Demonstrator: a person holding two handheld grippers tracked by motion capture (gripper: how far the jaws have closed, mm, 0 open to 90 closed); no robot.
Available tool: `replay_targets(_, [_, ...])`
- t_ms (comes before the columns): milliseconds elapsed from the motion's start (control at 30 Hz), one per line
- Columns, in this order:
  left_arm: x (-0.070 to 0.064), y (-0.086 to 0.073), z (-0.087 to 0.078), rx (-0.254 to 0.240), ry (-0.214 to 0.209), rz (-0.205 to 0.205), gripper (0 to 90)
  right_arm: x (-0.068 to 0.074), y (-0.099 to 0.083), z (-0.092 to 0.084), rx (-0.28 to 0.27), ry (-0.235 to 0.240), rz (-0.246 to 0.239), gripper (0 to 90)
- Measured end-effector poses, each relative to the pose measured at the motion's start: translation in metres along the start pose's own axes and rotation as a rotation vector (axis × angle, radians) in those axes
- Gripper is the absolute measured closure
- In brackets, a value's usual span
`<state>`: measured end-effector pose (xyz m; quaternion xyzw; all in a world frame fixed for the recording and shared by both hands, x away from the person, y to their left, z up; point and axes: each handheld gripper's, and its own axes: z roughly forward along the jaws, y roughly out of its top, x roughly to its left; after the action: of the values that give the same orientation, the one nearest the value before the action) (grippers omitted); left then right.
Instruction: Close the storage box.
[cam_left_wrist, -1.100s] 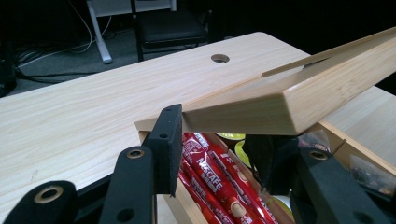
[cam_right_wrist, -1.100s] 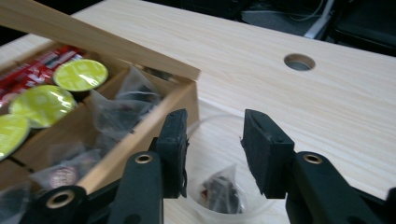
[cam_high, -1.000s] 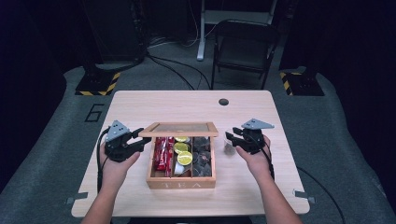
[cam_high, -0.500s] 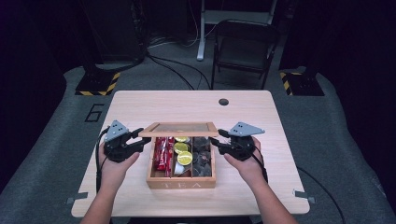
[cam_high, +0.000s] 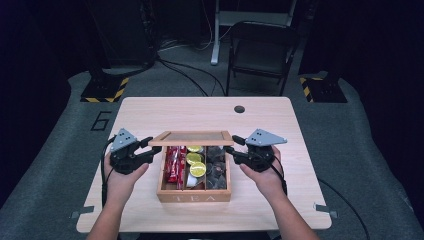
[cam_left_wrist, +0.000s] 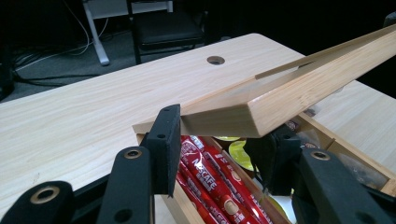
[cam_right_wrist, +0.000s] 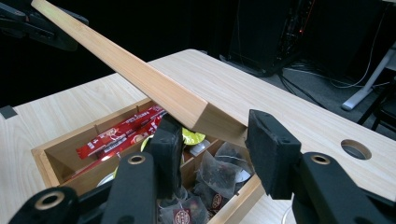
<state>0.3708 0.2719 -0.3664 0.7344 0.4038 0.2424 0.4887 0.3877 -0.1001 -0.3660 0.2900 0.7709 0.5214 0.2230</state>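
Both grippers bracket the hinged lid (cam_high: 191, 138) of the wooden tea box (cam_high: 194, 196) mid-table: left gripper (cam_left_wrist: 219, 151) and right gripper (cam_right_wrist: 210, 154) each have jaws spread around a lid corner, not clamped. Lid is half-raised over Nescafe sticks (cam_left_wrist: 212, 182) and tea bags (cam_right_wrist: 210, 186). Best to move both corners evenly so it doesn't twist or slip.

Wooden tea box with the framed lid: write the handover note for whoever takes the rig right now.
Left gripper: open, jaws either side of the left corner of the wooden-framed lid.
Right gripper: open around the lid's right corner.
The lid is half raised over the wooden tea box, mid-table.
Red sachets, yellow-green pods and tea bags are exposed.
Left: close both jaws and move the lid, probably fully open or shut.
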Motion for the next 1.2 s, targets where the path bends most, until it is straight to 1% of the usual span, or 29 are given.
replay_targets(67, [0.001,0.001,0.000,0.007,-0.009,-0.001,55.4,-0.001,0.000,0.000,-0.001,0.005,0.006,56.7])
replay_targets(100, [0.001,0.001,0.000,0.002,-0.008,-0.004,55.3,-0.003,0.000,-0.001,-0.004,0.017,0.011,57.0])
replay_targets(133, [0.002,0.001,0.000,0.000,-0.007,-0.003,55.3,-0.003,0.000,-0.001,-0.007,0.020,0.026,57.1])
replay_targets(167, [0.002,0.001,0.001,0.000,-0.008,-0.005,55.3,-0.003,0.000,-0.001,-0.007,0.020,0.026,57.1])
replay_targets(200, [0.002,0.002,0.001,0.002,-0.009,-0.006,55.4,-0.005,0.000,-0.002,-0.012,0.036,0.030,57.8])
replay_targets(233, [0.002,0.002,0.001,0.002,-0.004,-0.003,55.4,-0.005,0.000,-0.002,-0.012,0.036,0.030,57.8])
replay_targets(267, [0.001,0.003,0.001,0.001,0.002,-0.003,55.6,-0.005,0.001,-0.004,-0.020,0.040,0.046,57.8])
replay_targets(333, [0.000,0.005,0.002,0.003,0.014,0.004,55.7,-0.005,0.002,-0.004,-0.028,0.038,0.043,57.0])
replay_targets(367, [0.000,0.005,0.002,0.003,0.015,0.003,55.7,-0.005,0.002,-0.004,-0.028,0.038,0.043,57.0])
replay_targets(433, [0.001,0.006,0.003,0.001,0.011,-0.011,55.5,-0.004,0.004,-0.005,-0.030,0.034,0.041,56.5])
replay_targets(467, [0.001,0.006,0.003,0.001,0.011,-0.011,55.5,-0.004,0.004,-0.005,-0.030,0.034,0.041,56.5])
replay_targets(500, [0.002,0.006,0.002,0.006,0.008,-0.012,55.5,-0.005,0.005,-0.005,-0.032,0.040,0.029,56.4])
replay_targets(567, [0.002,0.006,0.003,0.003,0.011,-0.012,55.5,-0.005,0.005,-0.005,-0.031,0.043,0.034,56.4])
replay_targets(600, [0.002,0.007,0.003,0.007,0.008,-0.008,55.5,-0.006,0.005,-0.005,-0.023,0.052,0.046,56.3])
replay_targets(667, [0.002,0.007,0.003,0.010,0.007,-0.003,55.5,-0.007,0.005,-0.005,-0.021,0.057,0.046,56.3])
replay_targets(733, [0.002,0.007,0.003,0.014,0.007,-0.002,55.5,-0.008,0.006,-0.006,-0.019,0.073,0.046,56.4])
replay_targets(833, [0.001,0.007,0.002,0.023,0.007,-0.001,55.5,-0.008,0.007,-0.008,-0.009,0.075,0.043,56.4])
replay_targets(867, [0.001,0.007,0.002,0.025,0.007,0.002,55.5,-0.007,0.007,-0.008,-0.005,0.076,0.034,56.4])
replay_targets(900, [0.000,0.006,0.001,0.030,0.005,0.004,55.5,-0.006,0.009,-0.009,0.010,0.074,0.022,56.5])
replay_targets(967, [0.000,0.007,0.001,0.039,0.001,0.013,55.5,-0.006,0.010,-0.010,0.019,0.080,0.021,56.5])
replay_targets(1000, [0.000,0.007,-0.001,0.037,0.002,0.019,55.9,-0.005,0.012,-0.010,0.039,0.075,0.020,56.5])
replay_targets(1033, [0.000,0.007,-0.001,0.037,0.002,0.019,55.9,-0.005,0.013,-0.010,0.044,0.076,0.011,56.6])
replay_targets(1067, [0.000,0.007,-0.002,0.039,-0.002,0.020,56.0,-0.004,0.014,-0.010,0.052,0.072,0.015,56.6])
replay_targets(1100, [0.000,0.008,-0.002,0.037,-0.004,0.023,56.0,-0.004,0.014,-0.010,0.052,0.072,0.015,56.6])
replay_targets(1133, [0.001,0.009,-0.004,0.037,-0.011,0.026,56.2,-0.005,0.015,-0.010,0.054,0.069,0.002,56.7])
replay_targets(1200, [0.001,0.010,-0.006,0.039,-0.018,0.023,56.2,-0.006,0.015,-0.010,0.055,0.075,0.012,56.7])
